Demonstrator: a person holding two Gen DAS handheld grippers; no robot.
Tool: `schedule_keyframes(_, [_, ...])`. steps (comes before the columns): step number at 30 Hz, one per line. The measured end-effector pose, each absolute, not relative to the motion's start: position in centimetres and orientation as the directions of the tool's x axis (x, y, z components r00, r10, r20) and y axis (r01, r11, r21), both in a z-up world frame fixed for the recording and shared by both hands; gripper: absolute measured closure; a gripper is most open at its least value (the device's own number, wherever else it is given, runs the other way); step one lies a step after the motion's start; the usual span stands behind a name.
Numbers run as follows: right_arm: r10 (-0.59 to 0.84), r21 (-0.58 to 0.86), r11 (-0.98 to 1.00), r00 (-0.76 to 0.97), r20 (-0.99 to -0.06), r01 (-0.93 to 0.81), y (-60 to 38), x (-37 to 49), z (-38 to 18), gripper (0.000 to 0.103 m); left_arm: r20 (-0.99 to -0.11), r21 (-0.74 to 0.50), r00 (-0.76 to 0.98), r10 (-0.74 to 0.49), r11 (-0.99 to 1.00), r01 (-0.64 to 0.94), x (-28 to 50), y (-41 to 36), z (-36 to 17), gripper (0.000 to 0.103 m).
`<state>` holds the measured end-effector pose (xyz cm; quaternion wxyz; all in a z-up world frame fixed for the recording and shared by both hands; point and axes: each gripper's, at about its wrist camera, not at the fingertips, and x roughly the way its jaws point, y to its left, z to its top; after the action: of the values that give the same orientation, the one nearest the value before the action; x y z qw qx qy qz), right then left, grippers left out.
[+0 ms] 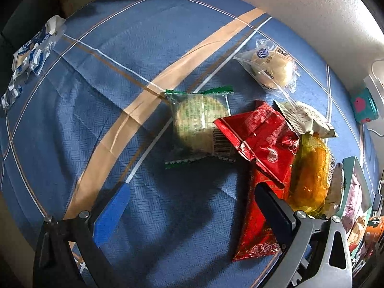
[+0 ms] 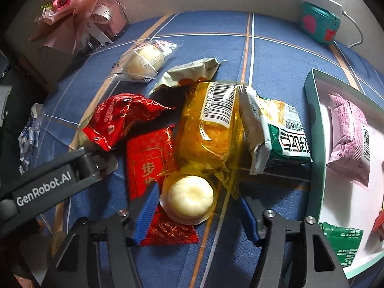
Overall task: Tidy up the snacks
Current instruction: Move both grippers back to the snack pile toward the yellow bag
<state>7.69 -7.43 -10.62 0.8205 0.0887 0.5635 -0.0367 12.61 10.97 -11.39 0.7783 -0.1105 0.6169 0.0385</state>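
The left tool point(image 1: 192, 206) hangs wide and empty over the surface point(image 1: 120, 72). The right tool point(image 2: 199, 206) has narrowed around the small round white snack point(image 2: 189, 198), pads not clearly pressing it yet. Next, I'd guess: pinch, lift, carry right into the box point(image 2: 312, 129). Loose beside it: two red packets, one yellow.

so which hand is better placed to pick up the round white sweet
Right. Its tool already straddles the round white sweet, with the box beside it. The left tool hangs open over bare cloth, with nothing between its fingers.
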Motion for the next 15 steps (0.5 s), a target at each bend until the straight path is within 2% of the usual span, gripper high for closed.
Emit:
schedule_keyframes(4, [0.052, 0.120, 0.978, 0.360, -0.931, 0.169, -8.1, 7.5, -10.6, 0.049, -0.967, -0.132, 0.239, -0.088, 0.976, -0.174, 12.6, 10.4, -11.1, 0.000])
schedule_keyframes(15, [0.050, 0.119, 0.974, 0.330, -0.943, 0.192, -10.1, 5.6, -10.2, 0.050, -0.964, -0.132, 0.241, -0.111, 0.988, -0.076, 12.6, 6.4, -10.3, 0.000])
